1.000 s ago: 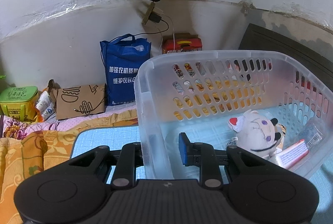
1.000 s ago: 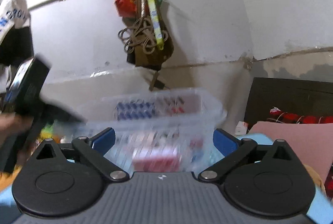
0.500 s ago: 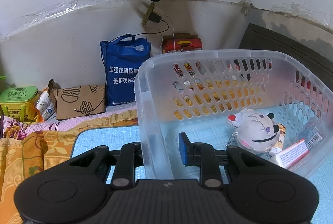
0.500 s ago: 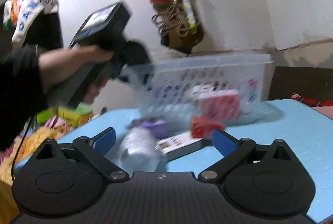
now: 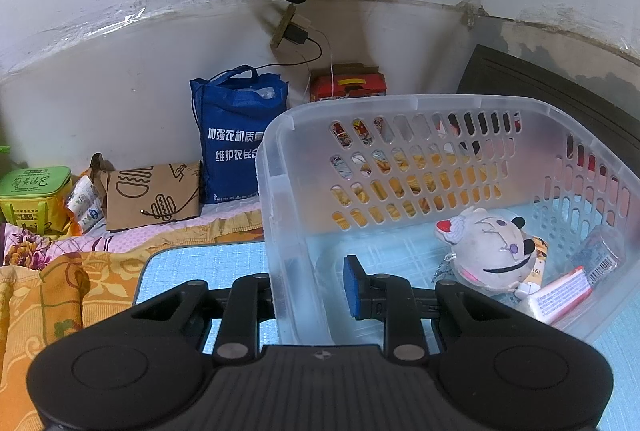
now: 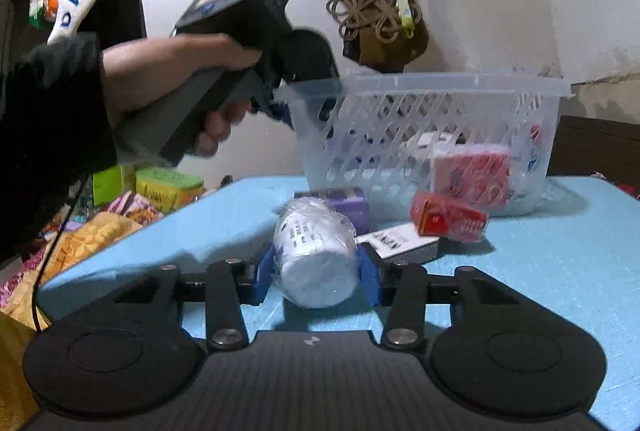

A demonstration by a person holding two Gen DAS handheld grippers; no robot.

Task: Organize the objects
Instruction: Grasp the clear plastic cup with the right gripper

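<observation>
Left gripper [image 5: 310, 285] clamped the basket [image 5: 400, 103] wall; right gripper [image 6: 318, 273] jaws just closed onto the wrapped white roll [image 6: 316, 255] on the blue table [image 6: 560, 251].

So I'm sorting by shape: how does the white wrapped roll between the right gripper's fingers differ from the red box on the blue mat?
The white wrapped roll is a cylinder in clear film; the red box is a flat-sided carton. The roll is plainly the bulkier of the two. The roll sits between the right gripper's closing pads; the box lies free, close to the clear basket. Both lie on their sides on the blue mat, outside the basket.
</observation>
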